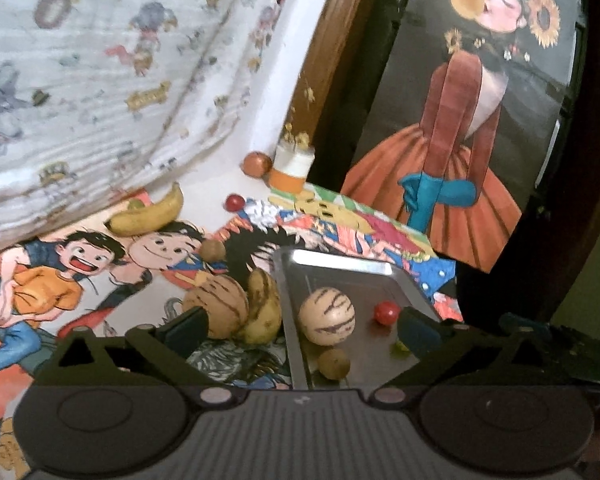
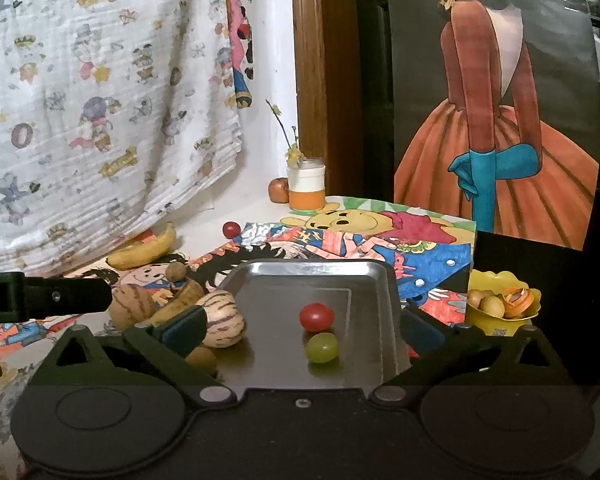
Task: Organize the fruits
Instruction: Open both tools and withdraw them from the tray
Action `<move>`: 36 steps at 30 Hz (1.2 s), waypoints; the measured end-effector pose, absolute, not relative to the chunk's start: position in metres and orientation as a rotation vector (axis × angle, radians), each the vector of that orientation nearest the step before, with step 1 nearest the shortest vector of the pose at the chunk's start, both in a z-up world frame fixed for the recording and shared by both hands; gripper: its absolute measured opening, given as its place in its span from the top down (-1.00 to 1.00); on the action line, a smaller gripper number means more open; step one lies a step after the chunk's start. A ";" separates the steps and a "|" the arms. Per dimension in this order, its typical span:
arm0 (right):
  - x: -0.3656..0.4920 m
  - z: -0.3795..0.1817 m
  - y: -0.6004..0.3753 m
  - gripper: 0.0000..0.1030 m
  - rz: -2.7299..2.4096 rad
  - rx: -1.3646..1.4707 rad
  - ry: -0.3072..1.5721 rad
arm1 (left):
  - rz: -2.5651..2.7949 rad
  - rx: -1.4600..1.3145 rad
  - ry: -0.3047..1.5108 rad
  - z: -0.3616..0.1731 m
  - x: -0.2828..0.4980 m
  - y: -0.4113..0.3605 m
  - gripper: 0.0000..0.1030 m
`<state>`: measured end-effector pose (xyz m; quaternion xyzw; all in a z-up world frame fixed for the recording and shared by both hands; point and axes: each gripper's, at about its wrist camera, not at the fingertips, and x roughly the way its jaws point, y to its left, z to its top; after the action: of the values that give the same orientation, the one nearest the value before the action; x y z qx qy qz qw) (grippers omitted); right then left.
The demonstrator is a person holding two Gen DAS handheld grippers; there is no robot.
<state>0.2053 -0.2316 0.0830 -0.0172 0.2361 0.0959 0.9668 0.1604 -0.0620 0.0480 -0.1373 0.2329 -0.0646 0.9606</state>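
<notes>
**Fruit Handling: Grip Guidance**

Both claws stand spread wide with nothing between the pads: left gripper (image 1: 300, 326), right gripper (image 2: 300, 326).

The tray (image 2: 380, 280) holds a striped melon (image 2: 222, 318), a tomato (image 2: 316, 317), a grape (image 2: 322, 347) and a small brown fruit (image 2: 202, 358). Outside it, just left, lie a second melon (image 1: 216, 306) and a speckled pear (image 1: 264, 304); a banana (image 1: 148, 214) lies well apart.

Judgement: the melons are likely firm, smooth and round, so grip across the widest middle. The tomato and grape are probably soft and apt to roll; pinch lightly. Take the banana at mid-length.
</notes>
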 end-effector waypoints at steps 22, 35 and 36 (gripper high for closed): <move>0.156 0.087 -0.194 -0.99 0.271 -0.045 0.517 | -0.008 -0.287 0.483 0.040 0.106 -0.013 -0.99; 0.148 0.069 -0.164 -0.99 0.336 -0.082 0.602 | 0.060 -0.285 0.570 0.021 0.097 0.009 -0.99; 0.148 0.067 -0.162 -0.99 0.342 -0.089 0.609 | 0.066 -0.285 0.576 0.020 0.097 0.010 -0.99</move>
<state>0.1480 -0.1616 0.0670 -0.0434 0.2984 0.1673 0.9386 0.0969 0.0105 0.0200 -0.1398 0.2830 0.0327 0.9483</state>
